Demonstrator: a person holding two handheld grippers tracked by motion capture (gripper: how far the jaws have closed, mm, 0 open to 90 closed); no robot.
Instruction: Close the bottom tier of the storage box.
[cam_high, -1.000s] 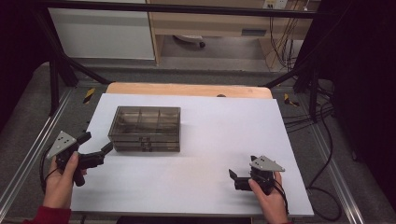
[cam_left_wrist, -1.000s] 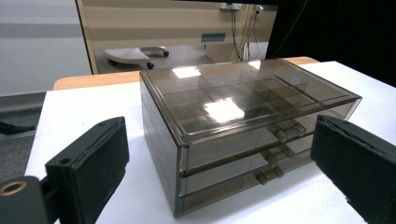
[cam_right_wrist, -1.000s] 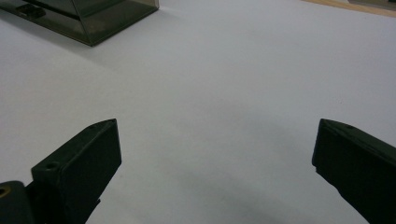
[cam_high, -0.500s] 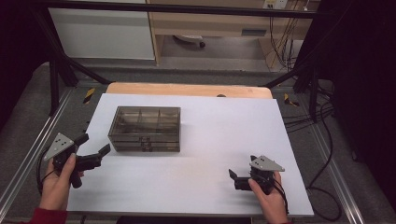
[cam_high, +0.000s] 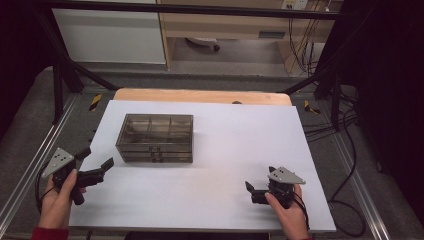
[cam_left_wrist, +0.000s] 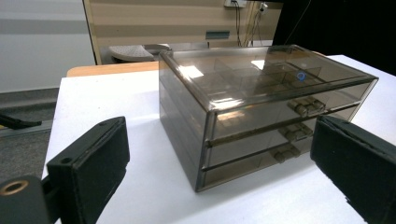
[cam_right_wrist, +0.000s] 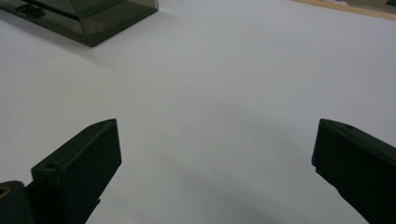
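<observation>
- Since a second ago, the left gripper (cam_high: 95, 161) has drawn back toward the near-left corner of the surface (cam_high: 225, 150), away from the drawer box (cam_high: 156, 138); the right gripper (cam_high: 253, 189) has stayed where it was.
- Left gripper: held in the person's left hand (cam_high: 57, 200) at the surface's left edge, near the front. Its fingers (cam_left_wrist: 91, 163) are spread wide and hold nothing. They point toward the box, which sits apart from them.
- Right gripper: held in the right hand (cam_high: 290, 215) near the front edge, toward the right corner. Its fingers (cam_right_wrist: 79, 168) are also spread wide and hold nothing, with bare white surface between them.
- Drawer box: smoky, see-through plastic, standing on the left half of the surface, about midway between the far and near edges. Its drawer fronts face the near edge.
- From the left gripper view, the box shows three shallow drawers stacked one above another, each with a small handle, and divided compartments under the clear top. All drawers look closed.
- From the right gripper view, one corner of the box (cam_right_wrist: 93, 18) appears at the upper left, well away from the fingers.
- A strip of bare wood (cam_high: 200, 95) runs along the far edge, beyond the white covering.
</observation>
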